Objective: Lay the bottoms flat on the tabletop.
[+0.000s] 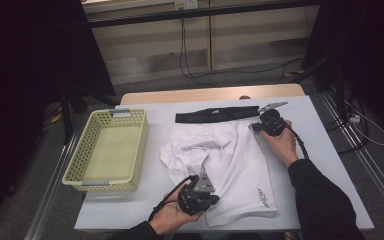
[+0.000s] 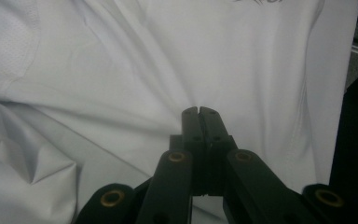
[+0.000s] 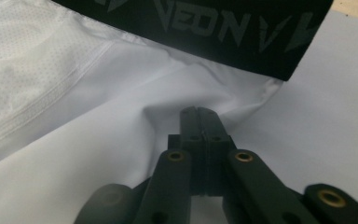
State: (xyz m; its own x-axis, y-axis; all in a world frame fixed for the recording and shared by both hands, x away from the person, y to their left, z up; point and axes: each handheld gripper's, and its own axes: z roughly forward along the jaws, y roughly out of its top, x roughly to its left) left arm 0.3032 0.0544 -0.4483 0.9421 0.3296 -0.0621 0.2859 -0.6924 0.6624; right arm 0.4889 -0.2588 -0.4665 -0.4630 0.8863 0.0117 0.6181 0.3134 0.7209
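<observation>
A pair of white shorts [image 1: 230,160] with a black waistband [image 1: 215,115] lies spread on the table [image 1: 325,165], waistband toward the far edge and one leg reaching almost to the near edge. A yellow basket [image 1: 91,184] stands apart from them by the left edge.

The left gripper [image 2: 199,110] has its jaws pressed together on a pinch of the white cloth near the near edge, where creases run into the tips. The right gripper [image 3: 199,111] is likewise clamped on a fold of the cloth just below the waistband's right end. With both ends of the right side held, the work looks to be at the start of a fold. The next move probably calls for lifting both pinches together and carrying that side across toward the left edge, keeping the cloth taut so it lands flat.

The waistband bears grey lettering that reads "EON V" in the right gripper view, cut off at both ends. A small dark logo [image 1: 265,197] on the near leg is too small to read.
</observation>
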